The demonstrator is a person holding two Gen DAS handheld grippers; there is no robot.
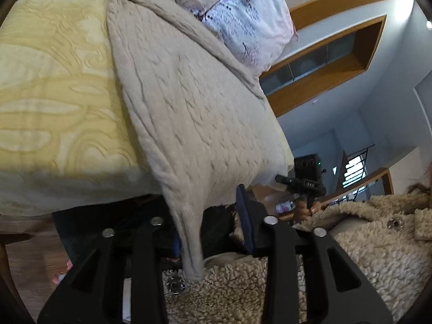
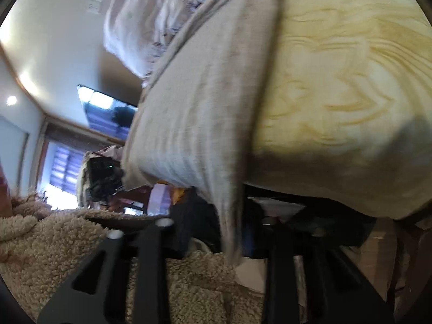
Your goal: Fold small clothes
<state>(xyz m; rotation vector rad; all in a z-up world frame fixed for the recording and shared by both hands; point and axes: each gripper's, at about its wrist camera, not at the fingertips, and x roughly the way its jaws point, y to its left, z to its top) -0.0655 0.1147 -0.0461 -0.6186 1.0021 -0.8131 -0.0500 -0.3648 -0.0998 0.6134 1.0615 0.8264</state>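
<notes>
A beige cable-knit garment (image 1: 189, 102) lies over the edge of a yellow bed (image 1: 54, 86) and hangs down off it. In the left wrist view its lower corner tapers into a strip that runs down between my left gripper's (image 1: 205, 232) jaws, which look closed on it. In the right wrist view the same garment (image 2: 194, 102) hangs off the bed (image 2: 337, 81), and its other lower corner runs down into my right gripper (image 2: 232, 240), which looks closed on it. That view is blurred. The right gripper also shows in the left wrist view (image 1: 305, 183), to the right.
A floral white quilt (image 1: 237, 8) is piled on the bed behind the garment. The person's fleecy beige coat (image 1: 364, 243) fills the lower part of both views. Wooden wall shelves (image 1: 324, 62) and a window (image 1: 353, 170) are behind.
</notes>
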